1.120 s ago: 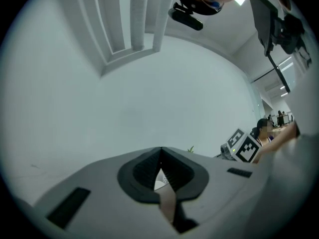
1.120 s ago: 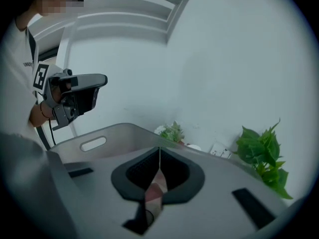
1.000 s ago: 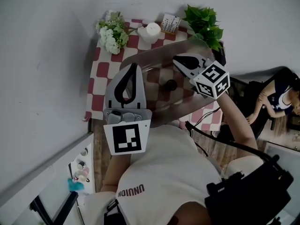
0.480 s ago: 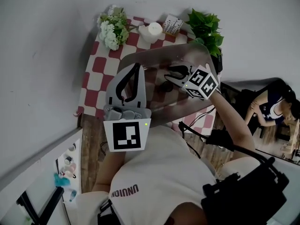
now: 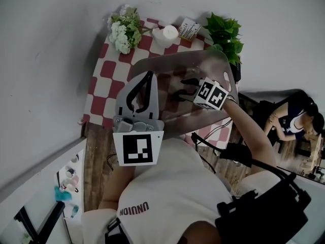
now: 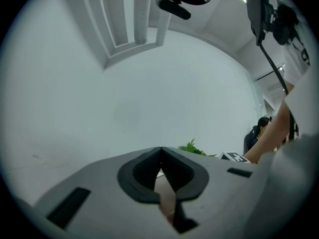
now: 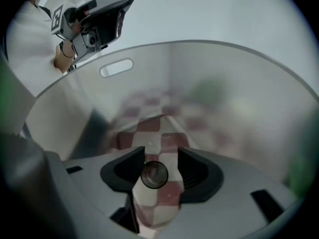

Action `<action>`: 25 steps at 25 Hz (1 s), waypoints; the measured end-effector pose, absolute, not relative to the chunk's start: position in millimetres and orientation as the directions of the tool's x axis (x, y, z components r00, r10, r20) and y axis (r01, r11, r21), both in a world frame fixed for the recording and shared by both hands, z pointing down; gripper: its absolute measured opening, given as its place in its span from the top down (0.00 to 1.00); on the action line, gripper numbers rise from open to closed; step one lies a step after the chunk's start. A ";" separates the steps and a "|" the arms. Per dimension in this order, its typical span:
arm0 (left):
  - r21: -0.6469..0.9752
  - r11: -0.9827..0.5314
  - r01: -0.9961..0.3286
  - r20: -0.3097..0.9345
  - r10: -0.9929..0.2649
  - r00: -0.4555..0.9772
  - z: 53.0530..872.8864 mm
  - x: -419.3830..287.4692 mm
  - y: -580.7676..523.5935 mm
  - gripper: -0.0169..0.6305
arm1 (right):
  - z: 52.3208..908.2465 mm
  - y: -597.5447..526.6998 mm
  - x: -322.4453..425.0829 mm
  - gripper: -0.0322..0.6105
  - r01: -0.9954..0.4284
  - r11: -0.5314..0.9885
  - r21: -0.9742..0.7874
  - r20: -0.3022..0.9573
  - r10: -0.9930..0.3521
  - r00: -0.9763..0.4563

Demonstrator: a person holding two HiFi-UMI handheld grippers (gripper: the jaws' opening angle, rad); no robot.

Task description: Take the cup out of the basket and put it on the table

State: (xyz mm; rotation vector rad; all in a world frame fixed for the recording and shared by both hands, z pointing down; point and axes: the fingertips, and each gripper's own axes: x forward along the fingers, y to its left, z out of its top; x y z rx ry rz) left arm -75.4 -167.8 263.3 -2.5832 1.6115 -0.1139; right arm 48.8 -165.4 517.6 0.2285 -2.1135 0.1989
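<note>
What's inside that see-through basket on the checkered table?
One small dark cup stands on the floor of the basket, between the open jaws of the right gripper, which have just been opening. The gripper's body covers the floor nearest it.

white shirt reads "unuion", upside down.

White flowers, pale candle, leafy green plant, seated person
</note>
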 end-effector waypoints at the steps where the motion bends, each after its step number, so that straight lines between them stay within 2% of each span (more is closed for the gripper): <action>1: -0.115 -0.436 -0.893 0.013 -0.899 0.437 263.6 -75.8 -168.1 0.95 | 521.0 -164.0 49.9 0.62 -0.233 0.971 -0.049 0.859 -0.078 -0.506; 25: -0.120 -0.436 -0.892 0.025 -0.900 0.436 267.4 -78.5 -169.7 0.95 | 563.9 -142.8 65.0 0.53 -0.134 0.989 -0.057 0.931 0.004 -0.364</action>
